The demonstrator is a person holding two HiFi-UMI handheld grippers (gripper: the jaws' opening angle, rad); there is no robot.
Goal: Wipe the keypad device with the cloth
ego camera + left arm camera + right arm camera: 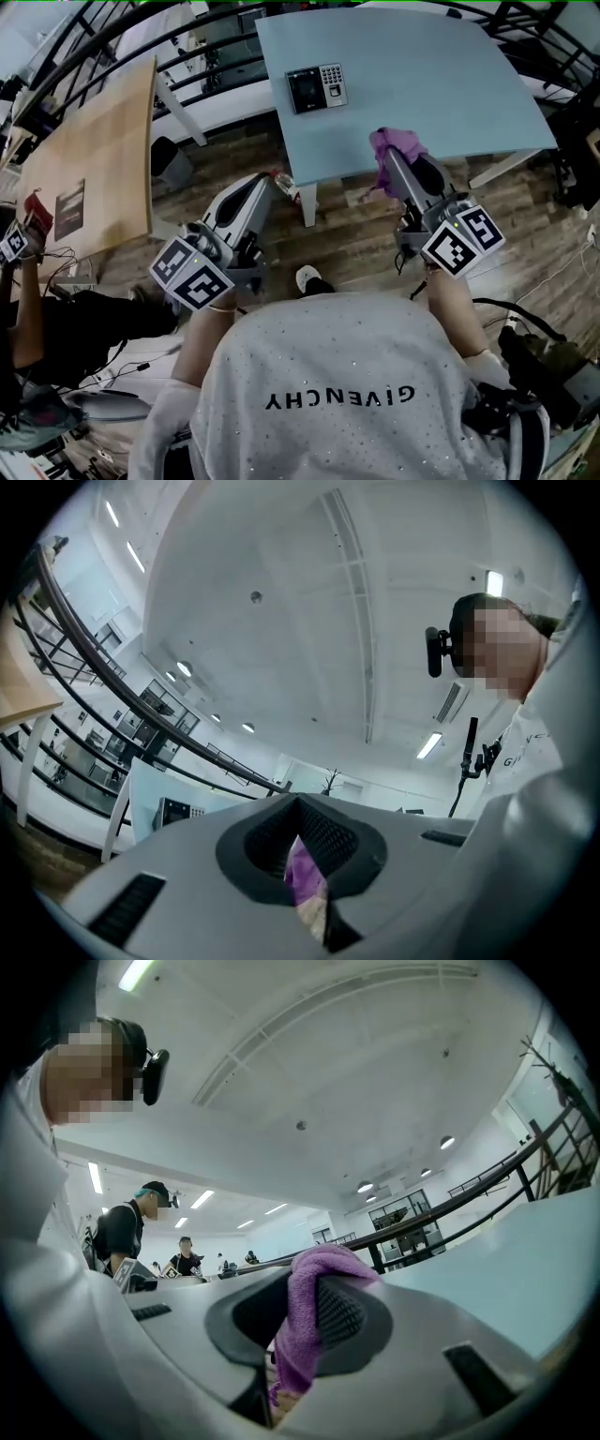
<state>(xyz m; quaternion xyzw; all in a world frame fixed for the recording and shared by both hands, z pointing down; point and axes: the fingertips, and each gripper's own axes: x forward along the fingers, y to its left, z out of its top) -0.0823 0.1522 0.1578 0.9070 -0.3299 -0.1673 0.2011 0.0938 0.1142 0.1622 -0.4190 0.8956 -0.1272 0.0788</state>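
Pinching the cloth [395,144], right gripper [393,163] points up toward the table [427,89]

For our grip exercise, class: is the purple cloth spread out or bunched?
Bunched: the purple cloth hangs crumpled, pinched in the shut right gripper, not laid flat.

Pale blue table [422,84] on wood-plank floor [356,234], light wooden table [94,159] left of it, black railing [112,677] behind, strip-lit white ceiling [281,621] above.
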